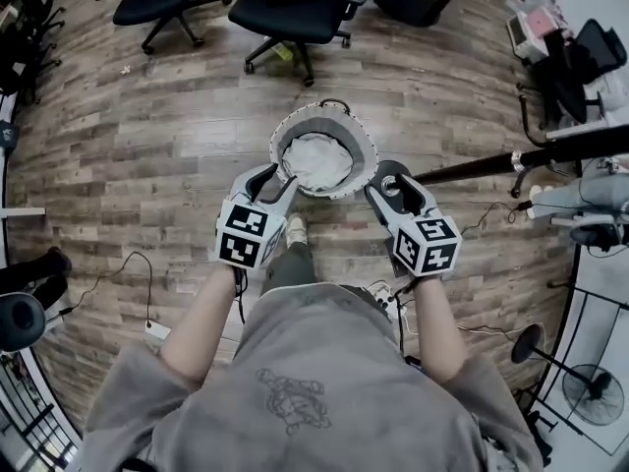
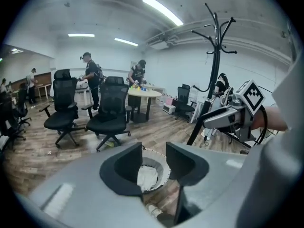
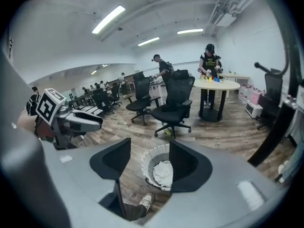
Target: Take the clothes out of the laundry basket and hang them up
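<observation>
A round grey laundry basket [image 1: 362,144] stands on the wood floor just ahead of my feet, with white clothes [image 1: 316,161] bunched inside. My left gripper [image 1: 273,181] hovers over its near left rim, open and empty. My right gripper [image 1: 389,189] is at the near right rim, also open with nothing between its jaws. In the left gripper view [image 2: 154,163] the basket [image 2: 160,167] and the clothes [image 2: 146,176] show through the gap. The right gripper view [image 3: 149,160] also frames the basket [image 3: 148,164] and clothes [image 3: 164,171]. A black coat stand [image 2: 216,56] rises to the right.
The coat stand's pole [image 1: 491,168] crosses the head view right of the basket. Black office chairs [image 1: 295,8] stand beyond it, with a round table [image 3: 216,85] where people work. A floor fan [image 1: 595,391] and a cabled power strip [image 1: 155,329] lie near me.
</observation>
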`<control>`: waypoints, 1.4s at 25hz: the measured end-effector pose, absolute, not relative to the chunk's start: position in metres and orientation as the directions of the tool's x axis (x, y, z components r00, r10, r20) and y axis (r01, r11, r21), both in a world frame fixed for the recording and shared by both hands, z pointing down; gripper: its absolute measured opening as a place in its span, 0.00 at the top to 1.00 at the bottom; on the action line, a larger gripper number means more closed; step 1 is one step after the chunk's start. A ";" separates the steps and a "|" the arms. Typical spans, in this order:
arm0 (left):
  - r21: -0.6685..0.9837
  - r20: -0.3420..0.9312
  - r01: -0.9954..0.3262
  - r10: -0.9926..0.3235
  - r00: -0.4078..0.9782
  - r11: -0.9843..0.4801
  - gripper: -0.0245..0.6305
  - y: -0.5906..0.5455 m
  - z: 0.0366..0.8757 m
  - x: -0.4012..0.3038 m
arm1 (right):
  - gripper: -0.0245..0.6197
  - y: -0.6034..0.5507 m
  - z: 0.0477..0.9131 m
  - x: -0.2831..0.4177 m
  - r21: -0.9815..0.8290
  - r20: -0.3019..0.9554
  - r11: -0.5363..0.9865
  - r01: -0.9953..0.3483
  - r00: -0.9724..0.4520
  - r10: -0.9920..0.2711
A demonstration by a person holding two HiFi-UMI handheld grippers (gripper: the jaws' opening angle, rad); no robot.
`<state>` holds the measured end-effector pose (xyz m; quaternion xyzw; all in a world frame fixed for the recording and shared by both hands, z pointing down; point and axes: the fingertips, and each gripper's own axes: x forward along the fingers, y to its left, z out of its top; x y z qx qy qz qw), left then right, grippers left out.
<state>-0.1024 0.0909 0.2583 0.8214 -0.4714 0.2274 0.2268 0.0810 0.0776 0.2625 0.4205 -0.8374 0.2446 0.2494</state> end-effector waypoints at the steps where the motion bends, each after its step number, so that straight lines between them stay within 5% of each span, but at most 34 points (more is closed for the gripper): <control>1: 0.168 0.604 -0.875 -0.654 0.455 -0.453 0.72 0.083 0.272 -0.105 | 0.53 0.069 0.277 0.077 -0.208 0.642 0.518 -0.829 -0.516 -0.567; 11: 0.192 0.715 -0.872 -0.545 0.438 -0.450 0.72 0.022 0.390 -0.116 | 0.51 0.010 0.400 0.058 -0.267 0.770 0.438 -0.858 -0.463 -0.439; 35: 0.287 0.810 -0.916 -0.440 0.389 -0.281 0.72 -0.046 0.624 -0.097 | 0.50 -0.060 0.645 0.064 -0.279 0.859 0.405 -0.871 -0.415 -0.301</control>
